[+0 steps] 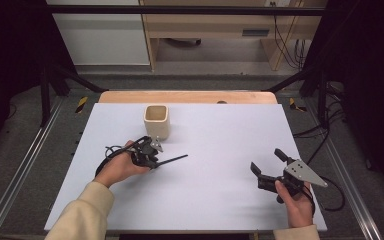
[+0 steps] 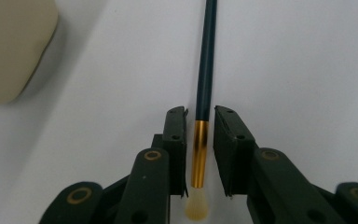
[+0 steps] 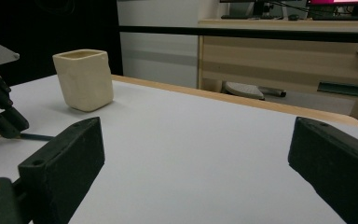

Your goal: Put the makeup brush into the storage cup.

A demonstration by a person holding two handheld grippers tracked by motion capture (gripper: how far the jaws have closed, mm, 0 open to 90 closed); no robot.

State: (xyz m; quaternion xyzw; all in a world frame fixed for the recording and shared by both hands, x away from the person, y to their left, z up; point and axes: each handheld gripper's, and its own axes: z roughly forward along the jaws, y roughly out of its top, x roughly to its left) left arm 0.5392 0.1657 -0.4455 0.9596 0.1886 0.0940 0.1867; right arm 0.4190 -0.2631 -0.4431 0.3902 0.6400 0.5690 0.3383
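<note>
A paintbrush (image 2: 205,70) with a dark handle, a gold ferrule and pale bristles lies flat on the white mat (image 1: 220,200). My left gripper (image 2: 200,114) straddles the ferrule, its jaws nearly together with a thin gap on each side, so it is open. From above, the left gripper (image 1: 150,155) points down at the brush (image 1: 172,160), just in front of a cream square cup (image 1: 156,121). My right gripper (image 1: 266,161) hovers open and empty at the right of the mat. The right gripper view shows its wide jaws (image 3: 196,154), the cup (image 3: 83,79) and the left gripper (image 3: 0,112).
The cup (image 2: 9,46) stands upright close to the left gripper, at its upper left in that view. A wooden table edge (image 1: 187,96) runs behind the mat. Black frame bars and cables stand at both sides, with a wooden desk (image 3: 279,51) beyond.
</note>
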